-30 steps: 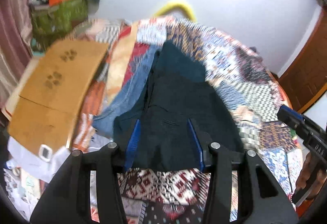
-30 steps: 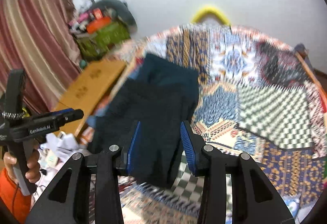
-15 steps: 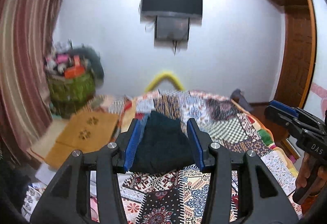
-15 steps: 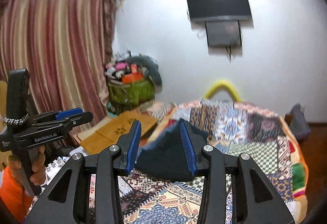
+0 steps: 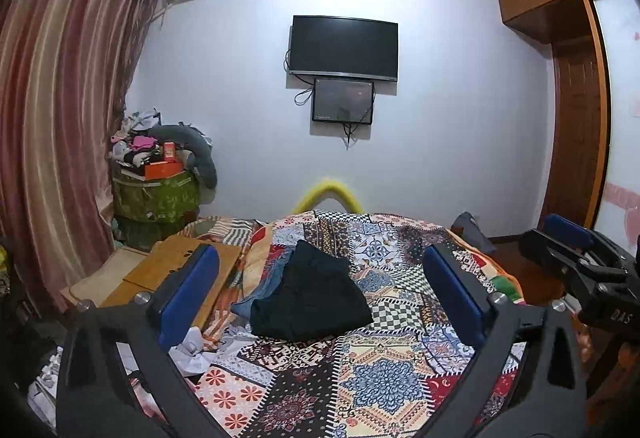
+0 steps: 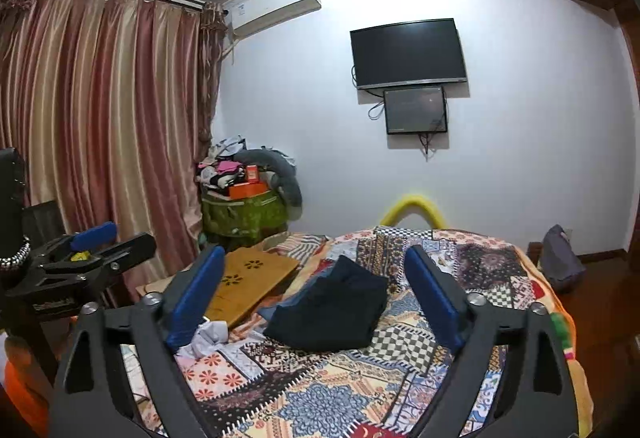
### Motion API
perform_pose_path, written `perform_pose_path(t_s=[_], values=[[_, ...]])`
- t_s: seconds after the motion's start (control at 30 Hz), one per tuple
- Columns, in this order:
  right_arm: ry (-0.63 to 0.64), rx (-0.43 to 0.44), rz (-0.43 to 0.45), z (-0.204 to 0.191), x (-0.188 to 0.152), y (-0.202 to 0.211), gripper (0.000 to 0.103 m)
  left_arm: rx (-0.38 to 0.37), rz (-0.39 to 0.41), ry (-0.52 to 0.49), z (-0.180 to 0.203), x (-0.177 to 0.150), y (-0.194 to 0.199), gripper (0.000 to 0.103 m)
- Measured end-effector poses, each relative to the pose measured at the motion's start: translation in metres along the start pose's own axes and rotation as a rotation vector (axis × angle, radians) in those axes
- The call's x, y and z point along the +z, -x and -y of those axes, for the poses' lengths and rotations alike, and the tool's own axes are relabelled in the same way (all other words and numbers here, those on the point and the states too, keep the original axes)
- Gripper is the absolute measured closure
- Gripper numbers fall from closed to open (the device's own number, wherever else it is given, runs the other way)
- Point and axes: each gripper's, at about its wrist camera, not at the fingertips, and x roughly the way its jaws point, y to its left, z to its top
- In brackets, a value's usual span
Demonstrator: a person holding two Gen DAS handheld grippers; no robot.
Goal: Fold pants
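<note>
The dark pants [image 5: 310, 298] lie folded into a compact bundle on the bed [image 5: 372, 378], toward its left edge and about midway along its length, on top of the patchwork quilt [image 6: 400, 390]. A blue denim garment [image 5: 260, 288] peeks out from under their left side, touching them. Nothing of mine touches the pants: my left tool [image 5: 320, 302] is held above the near end of the bed with its blue-padded jaws spread wide and nothing between them, and my right tool [image 6: 320, 302] is held the same way, jaws wide apart and empty. In the left wrist view the right tool shows at the right border; in the right wrist view the left tool shows at the left border. Crumpled white paper or cloth [image 6: 208, 336] sits at the bed's left edge, near the pants. Beyond that edge lies a wooden board with paw-shaped cutouts [image 6: 248, 286]. Farther off, in the room's left corner, a green bin [image 5: 156, 198] is piled with clothes and boxes beside the striped curtain [image 6: 100, 142]. A yellow curved frame [image 5: 330, 194] rises at the bed's far end, and a dark TV [image 5: 344, 46] hangs on the wall above it.
</note>
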Motion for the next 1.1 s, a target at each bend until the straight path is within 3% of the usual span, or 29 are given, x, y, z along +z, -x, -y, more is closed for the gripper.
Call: perform_pose_path(t_s=[0.03, 1.1], values=[[0.001, -0.005, -0.001, 0.000, -0.001, 0.001, 0.001, 0.002, -0.001, -0.005, 0.001, -0.001, 0.001, 0.000], [-0.034, -0.032, -0.036, 0.003, -0.017, 0.012, 0.000, -0.011, -0.010, -0.025, 0.004, -0.017, 0.001, 0.000]])
